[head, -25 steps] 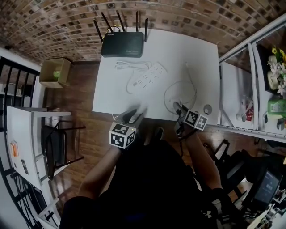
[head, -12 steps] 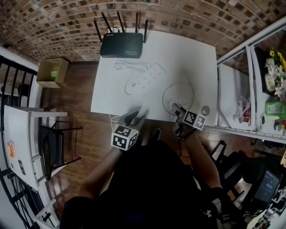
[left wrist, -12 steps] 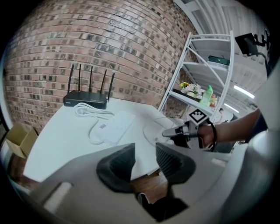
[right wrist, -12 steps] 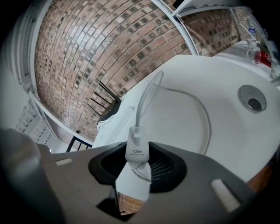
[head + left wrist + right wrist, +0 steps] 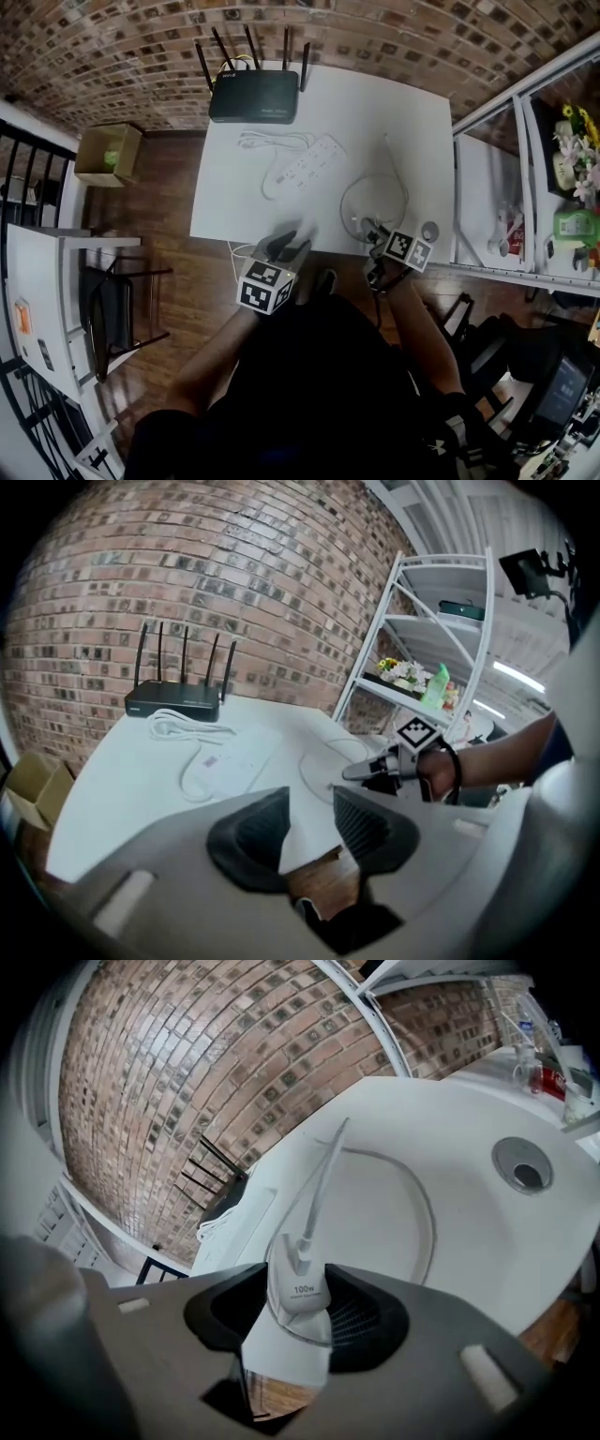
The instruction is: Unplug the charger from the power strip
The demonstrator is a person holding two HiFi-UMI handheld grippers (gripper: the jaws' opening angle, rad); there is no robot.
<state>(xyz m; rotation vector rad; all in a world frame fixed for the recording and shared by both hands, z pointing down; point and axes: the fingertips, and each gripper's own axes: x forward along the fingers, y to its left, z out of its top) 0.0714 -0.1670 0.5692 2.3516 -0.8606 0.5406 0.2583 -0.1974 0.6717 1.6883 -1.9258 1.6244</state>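
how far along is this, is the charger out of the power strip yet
Done: the charger is out of the power strip, lying near the edge of the table. In hand: the right claw is opening around it. Left: just draw that claw away; the left claw sits open, empty.

Head view steeply down, gripper views low along jaws, all sharing table (image 5: 375, 112).

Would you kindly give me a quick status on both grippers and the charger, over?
Left gripper open, empty. Right gripper jaws opening, charger between them. Charger unplugged, apart from power strip. Nothing in the way.
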